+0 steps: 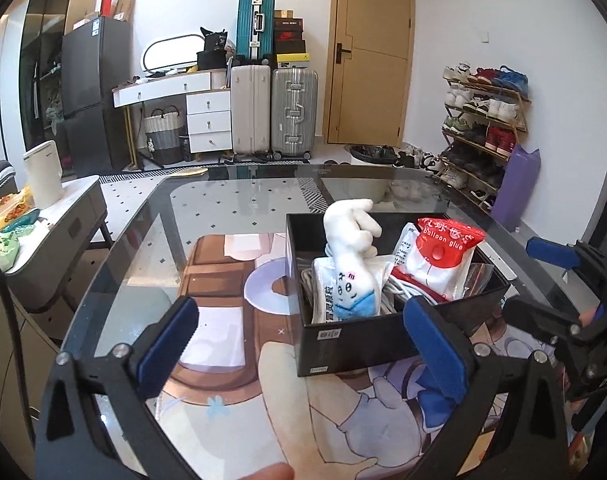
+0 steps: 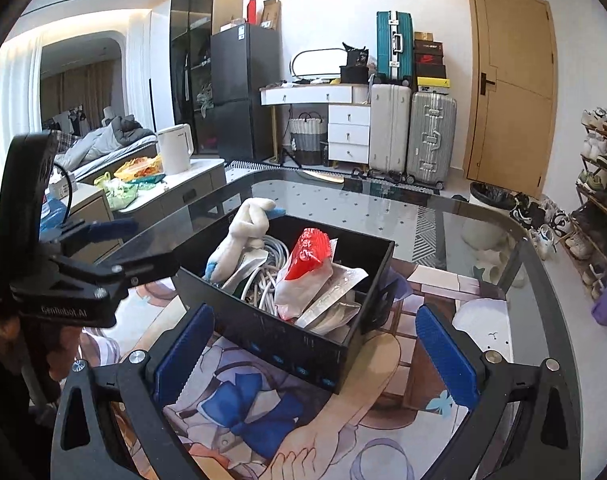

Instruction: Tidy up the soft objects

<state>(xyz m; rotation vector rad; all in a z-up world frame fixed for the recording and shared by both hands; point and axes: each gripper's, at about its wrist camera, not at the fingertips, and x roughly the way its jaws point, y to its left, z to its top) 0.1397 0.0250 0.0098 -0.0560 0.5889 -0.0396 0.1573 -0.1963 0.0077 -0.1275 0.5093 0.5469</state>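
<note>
A black open box (image 1: 355,344) stands on the glass table, also in the right wrist view (image 2: 287,344). In it stands a white plush toy (image 1: 353,256) with a blue mask, seen too in the right wrist view (image 2: 243,236). Beside it are a red-and-white balloon glue pack (image 1: 439,256), which also shows in the right wrist view (image 2: 303,268), white cables (image 2: 263,276) and flat packets. My left gripper (image 1: 303,344) is open and empty just before the box. My right gripper (image 2: 315,352) is open and empty, jaws either side of the box's near corner.
A cartoon mat (image 1: 231,320) lies under the glass. A side cabinet (image 1: 63,224) with a white kettle and bags stands left of the table. Suitcases, a dresser, a door and a shoe rack (image 1: 483,128) line the far wall.
</note>
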